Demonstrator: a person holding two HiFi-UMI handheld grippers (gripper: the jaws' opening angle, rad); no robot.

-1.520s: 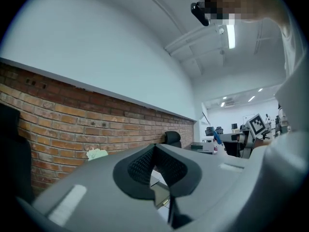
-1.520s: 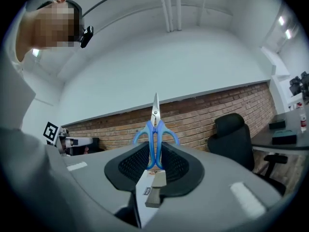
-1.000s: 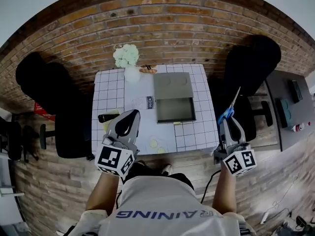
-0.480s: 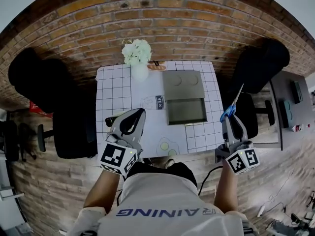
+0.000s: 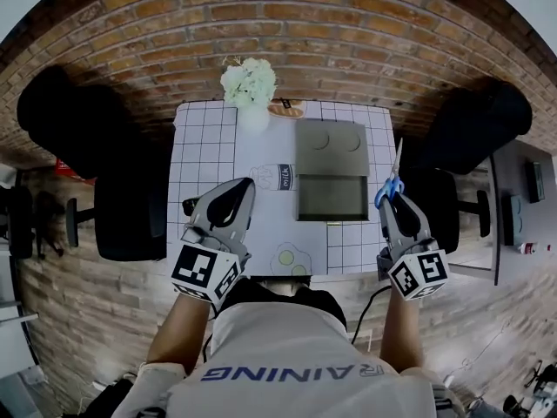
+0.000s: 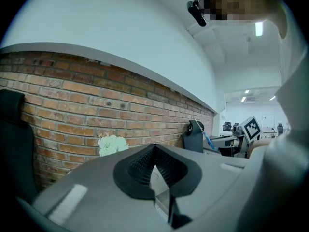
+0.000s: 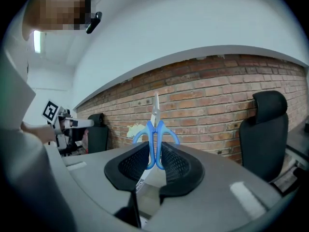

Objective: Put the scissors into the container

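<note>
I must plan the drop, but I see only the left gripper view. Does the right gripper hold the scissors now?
Observer: Yes. The right gripper has its fingers closed on the blue handles of the scissors, and the blades point away from it.
Operator: Thank you. Is the container open?
Observer: In the head view, the grey container on the table is open. Its lid is laid back toward the brick wall.
Operator: Are the scissors above it?
Observer: No. They are to its right, about over the table's right edge.
</note>
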